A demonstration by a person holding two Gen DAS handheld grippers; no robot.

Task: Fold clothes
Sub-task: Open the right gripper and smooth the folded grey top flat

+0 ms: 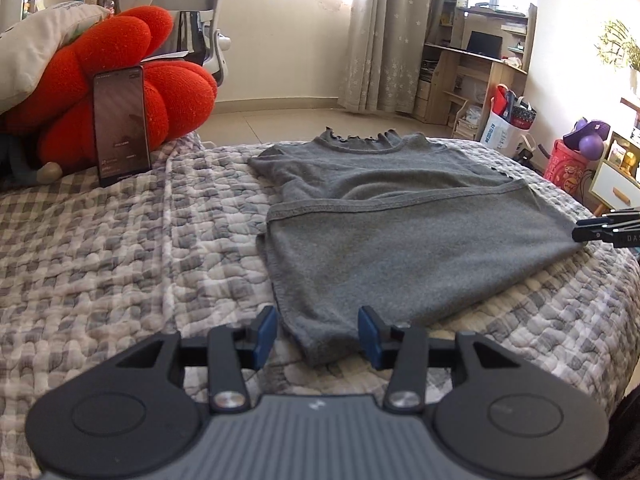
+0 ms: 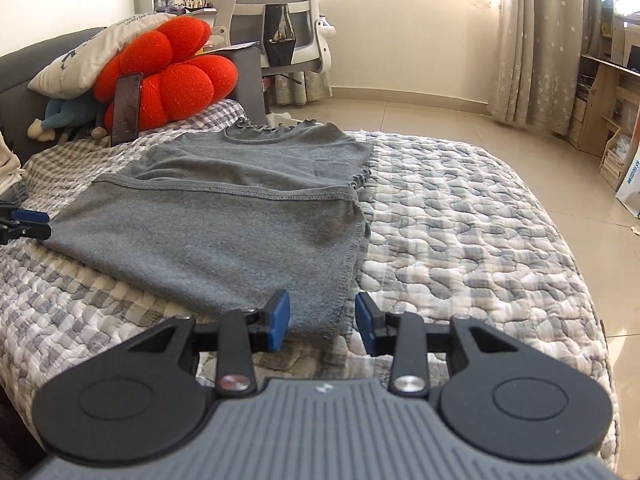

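Observation:
A grey knit top point(image 1: 400, 236) with a frilled neck lies flat on the checked quilt point(image 1: 100, 248), its lower part folded up so a hem runs across the chest. My left gripper point(image 1: 318, 332) is open, low over the quilt, with the top's near left corner lying between its blue pads point(image 1: 266, 334). My right gripper point(image 2: 322, 322) is also open, and the grey top's point(image 2: 224, 224) near right corner lies between its jaws. Each gripper shows side-on at the other view's edge: the right gripper point(image 1: 578, 232) and the left gripper point(image 2: 44, 224), both at the cloth's side.
A red flower cushion point(image 1: 132, 80) and a white pillow point(image 1: 36, 52) sit at the head of the bed, with a phone point(image 1: 120, 124) leaning against the cushion. An office chair point(image 2: 280, 20) stands behind. The bed's edge point(image 2: 560, 248) drops to tiled floor; a wooden desk point(image 1: 476, 76) and bags point(image 1: 504, 120) stand beyond.

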